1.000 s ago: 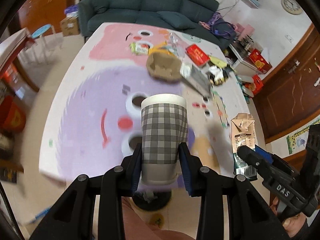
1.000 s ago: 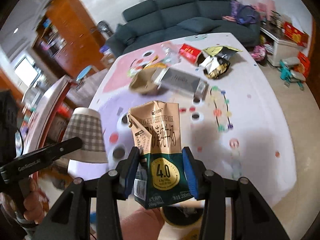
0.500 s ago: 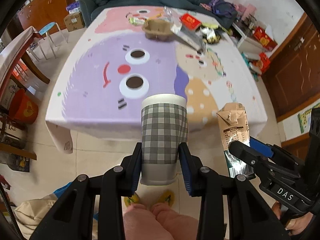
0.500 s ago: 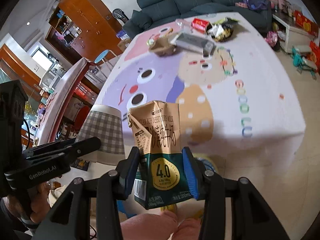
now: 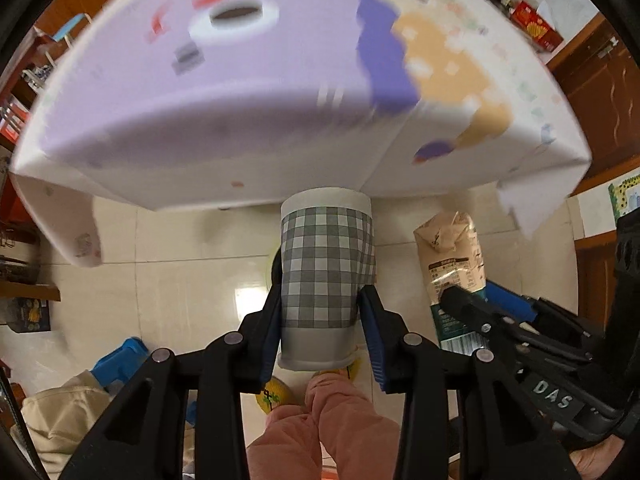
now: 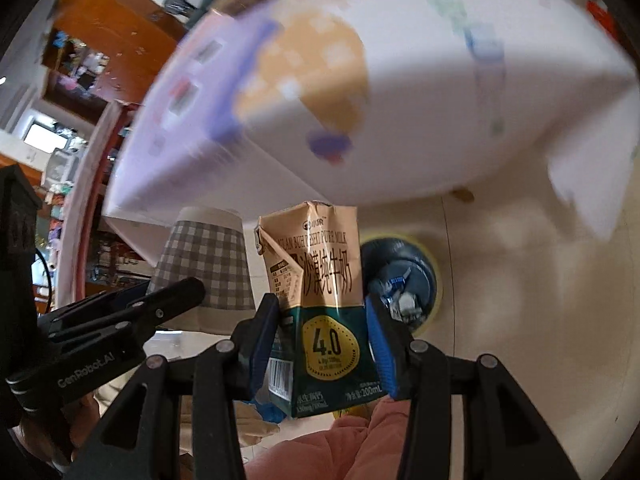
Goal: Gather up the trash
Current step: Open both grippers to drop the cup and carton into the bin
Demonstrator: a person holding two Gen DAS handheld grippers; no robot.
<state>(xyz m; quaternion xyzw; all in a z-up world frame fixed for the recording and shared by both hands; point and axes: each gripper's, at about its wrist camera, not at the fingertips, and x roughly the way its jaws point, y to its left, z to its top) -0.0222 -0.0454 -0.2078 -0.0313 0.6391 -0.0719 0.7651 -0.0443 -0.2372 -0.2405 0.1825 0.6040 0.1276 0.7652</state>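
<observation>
Carry-to-bin step: left hand-held gripper [image 5: 320, 336] clamps checked paper cup [image 5: 326, 272], right hand-held gripper [image 6: 322, 344] clamps milk carton [image 6: 320, 300]; next, release over floor bin [image 6: 404, 280].

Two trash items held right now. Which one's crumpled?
The milk carton, clamped in the right gripper: its tan top is dented and creased. The checked paper cup in the left gripper keeps its round shape.

A matt paper checked cup [image 5: 327, 268], a creased printed-card milk carton [image 6: 320, 304], matt black plastic grippers, glossy floor tiles [image 5: 192, 280].
</observation>
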